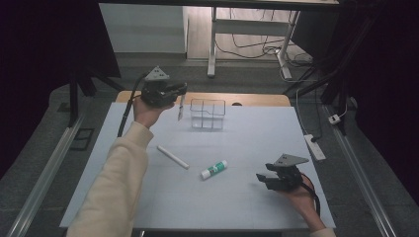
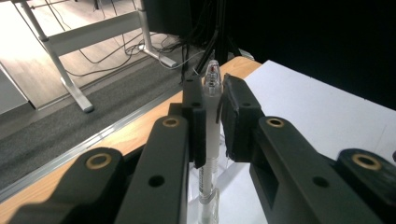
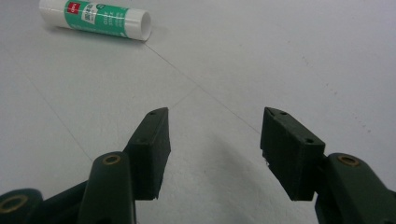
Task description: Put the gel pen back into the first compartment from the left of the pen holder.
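My left gripper (image 1: 182,94) is raised at the back left of the table, shut on a clear pen (image 1: 180,108) that hangs down from its jaws, just left of a clear divided organizer box (image 1: 208,114). In the left gripper view the pen (image 2: 211,135) stands upright, pinched between the two black pads, with my left gripper (image 2: 212,116) above the table's far edge. My right gripper (image 1: 260,177) rests low at the front right, open with nothing between its jaws. A green and white glue stick (image 1: 214,169) lies to its left; it also lies ahead of my right gripper (image 3: 212,140), glue stick (image 3: 95,19) at top left.
A white stick-like marker (image 1: 172,156) lies on the white table top (image 1: 237,197) left of centre. A wooden strip (image 1: 257,100) runs along the far edge. Beyond it stand a desk frame (image 1: 212,44) and floor cables; a power strip (image 1: 314,146) lies off the right side.
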